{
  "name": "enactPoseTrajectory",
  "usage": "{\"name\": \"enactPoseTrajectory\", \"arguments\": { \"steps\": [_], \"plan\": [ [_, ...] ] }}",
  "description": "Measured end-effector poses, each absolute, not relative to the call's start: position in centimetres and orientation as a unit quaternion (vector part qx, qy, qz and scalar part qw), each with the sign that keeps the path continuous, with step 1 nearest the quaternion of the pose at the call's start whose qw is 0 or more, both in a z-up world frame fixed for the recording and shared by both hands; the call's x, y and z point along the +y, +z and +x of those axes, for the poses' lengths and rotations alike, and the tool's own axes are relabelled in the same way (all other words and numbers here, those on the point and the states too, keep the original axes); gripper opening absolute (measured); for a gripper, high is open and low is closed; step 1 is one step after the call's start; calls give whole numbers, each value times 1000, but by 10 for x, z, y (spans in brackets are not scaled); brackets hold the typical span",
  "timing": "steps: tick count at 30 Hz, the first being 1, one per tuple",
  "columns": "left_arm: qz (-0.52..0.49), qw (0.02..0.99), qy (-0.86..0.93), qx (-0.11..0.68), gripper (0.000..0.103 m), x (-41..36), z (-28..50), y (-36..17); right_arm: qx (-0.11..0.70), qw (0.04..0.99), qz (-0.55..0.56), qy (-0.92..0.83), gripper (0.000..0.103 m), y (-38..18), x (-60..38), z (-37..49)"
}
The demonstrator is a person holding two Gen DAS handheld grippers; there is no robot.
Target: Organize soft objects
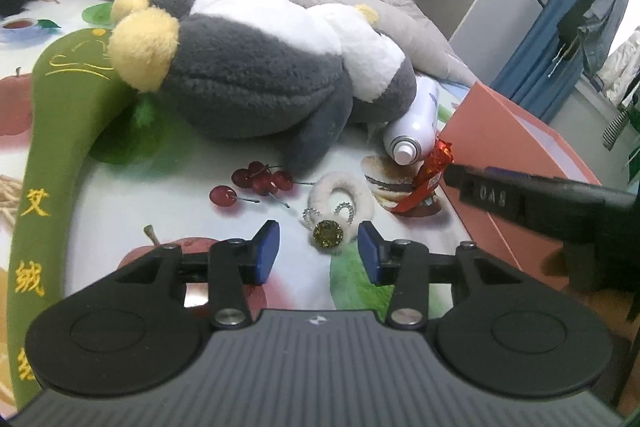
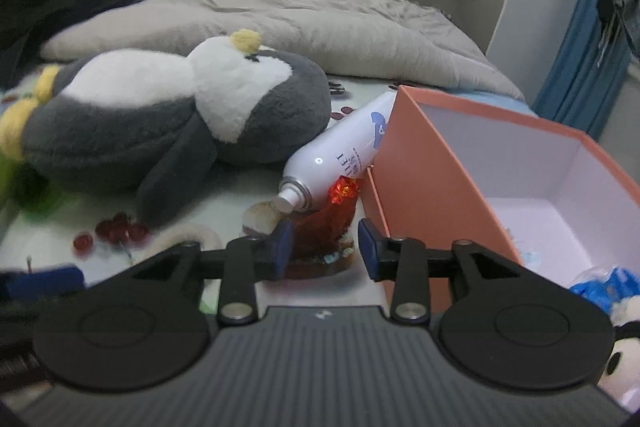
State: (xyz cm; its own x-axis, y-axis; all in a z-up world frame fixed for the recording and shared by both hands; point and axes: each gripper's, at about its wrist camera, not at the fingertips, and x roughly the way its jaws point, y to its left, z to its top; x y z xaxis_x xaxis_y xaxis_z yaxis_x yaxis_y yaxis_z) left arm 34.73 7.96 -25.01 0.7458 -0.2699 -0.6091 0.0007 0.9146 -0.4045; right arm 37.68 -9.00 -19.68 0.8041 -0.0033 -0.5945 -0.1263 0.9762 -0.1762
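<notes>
The left tongs (image 1: 319,253) hang open and empty just above the bed (image 1: 304,291), whose sheet is printed with fruit. Just beyond their blue pads lies a white fluffy hair tie (image 1: 344,201) with a gold gem charm, and left of it a cluster of red cherries (image 1: 256,183). The right tongs (image 2: 325,249) are open too, holding nothing, with a red foil-wrapped sweet (image 2: 326,223) lying just past their tips. At the right stands an open orange box (image 2: 424,187) with small soft toys in its near corner. A white spray can (image 2: 340,157) lies tilted against the box's left wall. Farther left a big grey-and-white plush penguin (image 2: 168,119) sprawls on its side beside a green cushion (image 1: 52,131). A grey duvet (image 2: 304,19) is bunched at the far end.
</notes>
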Motion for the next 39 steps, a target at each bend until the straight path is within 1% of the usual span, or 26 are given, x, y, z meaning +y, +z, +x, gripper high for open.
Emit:
{"name": "enactPoseTrajectory", "arguments": {
  "steps": [2, 5, 10, 12, 14, 15, 16, 17, 18, 19, 20, 21, 29, 39],
  "plan": [
    [-190, 913, -78, 351, 49, 78, 351, -253, 315, 944, -92, 27, 40, -198, -88, 385],
    [-181, 914, -80, 355, 49, 73, 357, -257, 324, 943, -81, 14, 53, -203, -84, 399],
    [-175, 915, -84, 355, 48, 68, 364, -261, 340, 937, -79, -3, 53, -215, -83, 417],
    [-173, 915, -86, 354, 43, 67, 366, -261, 345, 936, -75, -1, 53, -220, -85, 422],
    [-172, 914, -86, 356, 35, 66, 368, -262, 349, 934, -73, 2, 52, -225, -86, 426],
    [-173, 914, -87, 356, 32, 66, 368, -262, 351, 934, -73, 4, 50, -226, -86, 427],
    [-173, 914, -89, 357, 28, 65, 368, -262, 352, 933, -71, 3, 49, -228, -86, 428],
    [-171, 914, -88, 356, 25, 64, 367, -262, 352, 934, -68, 3, 46, -229, -87, 428],
    [-167, 916, -83, 355, 24, 63, 366, -262, 351, 934, -66, 4, 37, -229, -89, 428],
    [-164, 917, -80, 355, 23, 62, 366, -262, 351, 934, -66, 2, 34, -230, -90, 428],
    [-163, 918, -78, 354, 23, 62, 365, -262, 350, 934, -66, -2, 27, -229, -91, 428],
    [-164, 918, -78, 352, 22, 61, 364, -261, 349, 935, -65, -4, 24, -229, -92, 427],
    [-170, 919, -62, 352, 22, 60, 352, -254, 349, 935, -60, 20, 23, -218, -97, 408],
    [-180, 911, -22, 371, 22, 64, 311, -243, 355, 931, -51, 70, 23, -197, -101, 352]
  ]
}}
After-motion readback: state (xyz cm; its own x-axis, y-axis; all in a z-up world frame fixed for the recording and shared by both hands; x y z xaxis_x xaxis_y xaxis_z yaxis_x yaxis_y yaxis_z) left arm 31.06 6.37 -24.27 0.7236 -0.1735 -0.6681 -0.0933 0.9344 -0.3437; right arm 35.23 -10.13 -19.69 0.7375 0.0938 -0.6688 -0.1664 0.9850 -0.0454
